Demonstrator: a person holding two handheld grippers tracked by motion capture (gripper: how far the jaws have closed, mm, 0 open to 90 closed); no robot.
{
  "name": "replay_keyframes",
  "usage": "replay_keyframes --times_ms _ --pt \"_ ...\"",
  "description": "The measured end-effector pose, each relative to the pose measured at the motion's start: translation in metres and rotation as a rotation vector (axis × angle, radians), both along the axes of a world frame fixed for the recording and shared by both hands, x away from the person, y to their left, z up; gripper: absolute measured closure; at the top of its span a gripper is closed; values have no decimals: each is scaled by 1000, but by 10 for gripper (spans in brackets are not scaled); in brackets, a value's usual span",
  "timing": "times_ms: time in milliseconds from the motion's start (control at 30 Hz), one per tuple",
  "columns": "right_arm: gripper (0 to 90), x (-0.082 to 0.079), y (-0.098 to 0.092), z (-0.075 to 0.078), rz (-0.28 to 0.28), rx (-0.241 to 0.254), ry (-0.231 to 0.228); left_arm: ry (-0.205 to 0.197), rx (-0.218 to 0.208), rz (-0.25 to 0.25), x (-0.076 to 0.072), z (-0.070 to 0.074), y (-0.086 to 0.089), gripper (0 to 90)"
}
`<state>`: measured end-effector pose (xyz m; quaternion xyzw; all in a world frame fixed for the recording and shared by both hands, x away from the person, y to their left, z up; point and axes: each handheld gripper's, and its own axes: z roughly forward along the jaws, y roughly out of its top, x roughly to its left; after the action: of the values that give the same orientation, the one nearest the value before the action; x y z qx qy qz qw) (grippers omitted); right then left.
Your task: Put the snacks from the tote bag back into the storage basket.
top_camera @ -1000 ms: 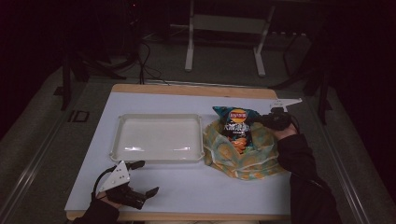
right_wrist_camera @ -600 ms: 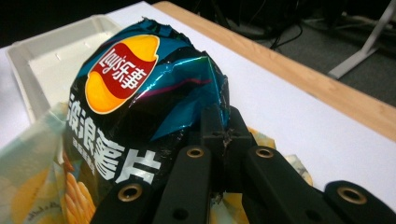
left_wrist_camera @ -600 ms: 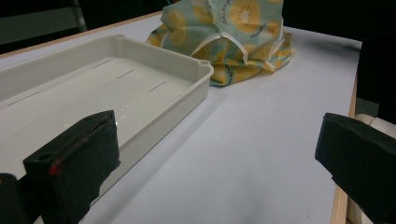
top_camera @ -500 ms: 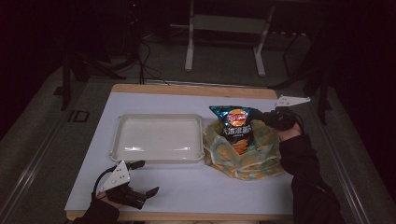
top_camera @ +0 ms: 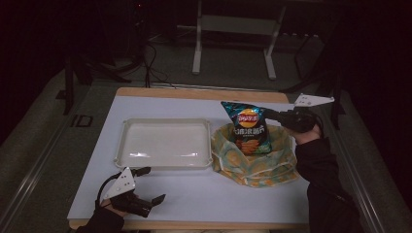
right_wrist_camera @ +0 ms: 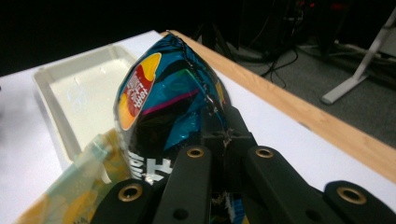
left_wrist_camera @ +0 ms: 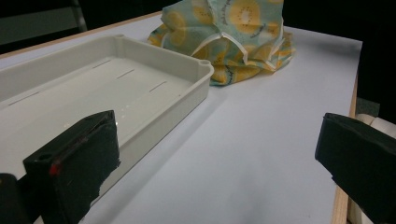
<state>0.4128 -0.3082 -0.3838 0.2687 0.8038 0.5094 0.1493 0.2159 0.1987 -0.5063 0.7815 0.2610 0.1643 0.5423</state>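
Teal foil marks the item in hand: a chip bag, held upright by its upper right corner in the right gripper, whose jaws are clamped together on the foil seam. The bag's lower part sits inside the mouth of a fabric bag printed with yellow fruit slices on pale green, which lies slumped on the white table to the right of the tray. In the right gripper view the chip bag fills the space just ahead of the black jaws, with the fabric bag below it at the left.

Left of the fabric bag, and just beside it, lies a cream plastic tray (shallow, rectangular, nothing in it).

At the near left edge of the table the left gripper rests low in the person's hand, jaws standing wide apart with nothing between them. The left gripper view confirms this: the two black jaws are well separated, with the tray and the fabric bag beyond them.
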Motion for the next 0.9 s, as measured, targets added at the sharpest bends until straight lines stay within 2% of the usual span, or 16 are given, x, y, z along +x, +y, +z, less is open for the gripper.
replay_keyframes --times_ms 167,467,600,900 --pt "900 -3 -4 13 -14 4 -23 0 0 -1 0 0 0 3" --pt "900 -10 -12 43 -31 40 -64 0 3 -1 0 0 -1 3" --pt "900 -13 -9 58 -37 35 -96 -1 5 -1 0 0 -1 3" --pt "900 -16 0 91 -60 43 -133 -6 9 -2 -1 0 -1 3"
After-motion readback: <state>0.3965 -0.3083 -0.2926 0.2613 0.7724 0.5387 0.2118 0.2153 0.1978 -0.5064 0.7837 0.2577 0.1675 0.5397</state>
